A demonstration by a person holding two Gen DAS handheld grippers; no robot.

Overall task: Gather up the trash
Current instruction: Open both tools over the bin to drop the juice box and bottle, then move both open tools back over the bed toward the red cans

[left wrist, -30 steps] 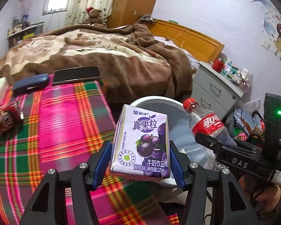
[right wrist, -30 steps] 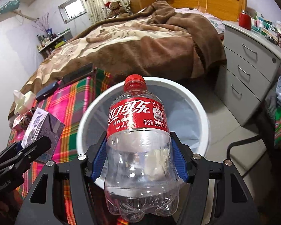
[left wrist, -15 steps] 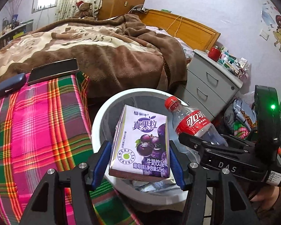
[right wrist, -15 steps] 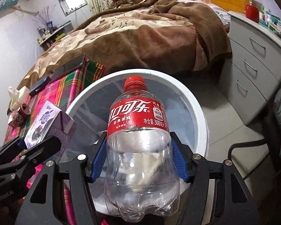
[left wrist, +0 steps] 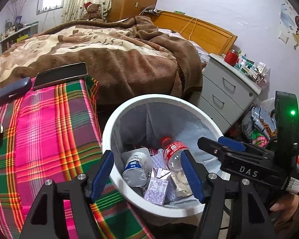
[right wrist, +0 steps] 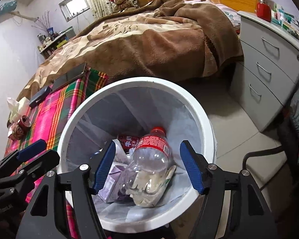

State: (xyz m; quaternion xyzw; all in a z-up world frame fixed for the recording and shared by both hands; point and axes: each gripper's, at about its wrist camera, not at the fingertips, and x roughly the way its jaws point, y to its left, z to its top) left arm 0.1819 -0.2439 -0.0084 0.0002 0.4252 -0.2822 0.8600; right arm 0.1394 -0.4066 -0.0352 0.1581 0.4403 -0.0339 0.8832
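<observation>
A white trash bin (left wrist: 127,107) (right wrist: 199,111) with a liner stands beside the table. Inside it lie the purple milk carton (left wrist: 157,185) (right wrist: 109,181), the clear cola bottle with a red label (left wrist: 173,153) (right wrist: 149,159), a white yogurt cup (left wrist: 134,169) and other wrappers. My left gripper (left wrist: 147,177) is open and empty above the bin's near rim. My right gripper (right wrist: 147,169) is open and empty above the bin; it also shows at the right of the left wrist view (left wrist: 229,149).
A table with a pink and green plaid cloth (left wrist: 39,129) holds a red can (right wrist: 23,122), a blue case (left wrist: 12,90), a dark tablet (left wrist: 59,75) and tissues (right wrist: 16,105). A bed with a brown blanket (left wrist: 109,55) lies behind; a grey drawer unit (right wrist: 269,63) stands at the right.
Both grippers opened over the bin. The milk carton and the cola bottle dropped from them and now lie inside the bin.
</observation>
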